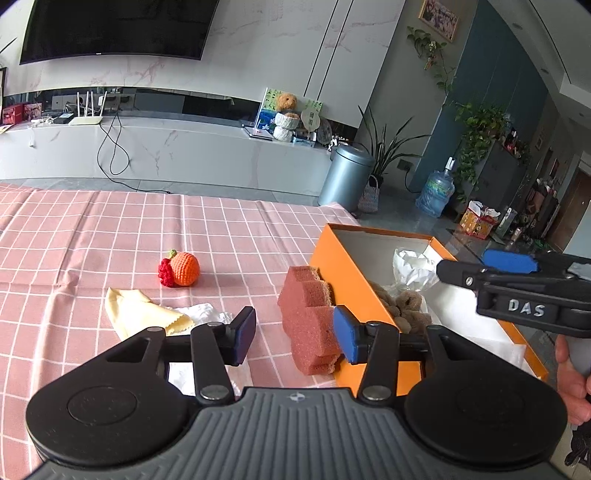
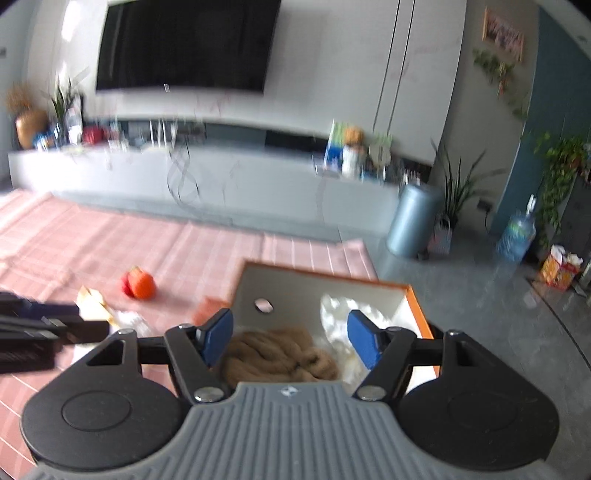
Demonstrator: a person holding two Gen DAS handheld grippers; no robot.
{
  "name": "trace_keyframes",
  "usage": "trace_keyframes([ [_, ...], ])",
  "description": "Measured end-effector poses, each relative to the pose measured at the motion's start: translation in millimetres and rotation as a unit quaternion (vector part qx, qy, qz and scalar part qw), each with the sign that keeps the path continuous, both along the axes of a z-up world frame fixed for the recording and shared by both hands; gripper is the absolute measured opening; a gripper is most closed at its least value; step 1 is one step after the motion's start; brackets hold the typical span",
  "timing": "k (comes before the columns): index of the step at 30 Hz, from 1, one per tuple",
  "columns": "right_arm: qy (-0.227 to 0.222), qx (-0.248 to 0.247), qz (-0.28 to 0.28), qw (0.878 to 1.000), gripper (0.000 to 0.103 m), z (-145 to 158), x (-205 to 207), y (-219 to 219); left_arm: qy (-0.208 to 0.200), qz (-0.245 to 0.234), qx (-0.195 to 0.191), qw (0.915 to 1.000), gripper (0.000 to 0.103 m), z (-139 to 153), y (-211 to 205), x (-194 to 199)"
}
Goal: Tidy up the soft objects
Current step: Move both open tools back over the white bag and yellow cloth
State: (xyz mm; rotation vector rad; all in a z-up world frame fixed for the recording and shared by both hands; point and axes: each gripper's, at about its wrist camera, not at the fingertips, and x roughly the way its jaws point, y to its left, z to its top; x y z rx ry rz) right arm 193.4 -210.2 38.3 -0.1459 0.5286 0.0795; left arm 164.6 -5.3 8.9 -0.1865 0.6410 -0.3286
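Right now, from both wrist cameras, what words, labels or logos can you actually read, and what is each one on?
"DAS": raised letters on the black body of the right claw, seen from the left wrist camera.
Small round emblem, no letters: on the grey housing of the left claw.
TV bottom-edge badge: too small to read.
Colourful box on the floor: print too small.
Right wrist view: blurred, nothing readable.

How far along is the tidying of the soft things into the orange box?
Done: a brown plush toy and white wadding lie inside the orange box. In hand: nothing; the left claw and right claw are both open and empty. Left: the red sponge leaning against the box, the crocheted orange fruit, yellow cloth and white tissue on the checked tablecloth.
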Motion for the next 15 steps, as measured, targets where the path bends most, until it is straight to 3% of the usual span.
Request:
trace_keyframes([
  [5, -0.049, 0.021, 0.031, 0.998, 0.068, 7, -33, 20, -0.012, 0.030, -0.009, 0.9994, 0.054, -3, 14, -17],
  [11, -0.038, 0.048, 0.051, 0.997, 0.069, -10, -50, 49, -0.046, 0.067, 0.029, 0.9962, 0.052, -8, 31, -40],
  [15, -0.019, 0.047, 0.061, 0.997, 0.069, -28, -56, 70, -0.033, 0.080, 0.012, 0.9962, 0.052, -15, 50, -47],
])
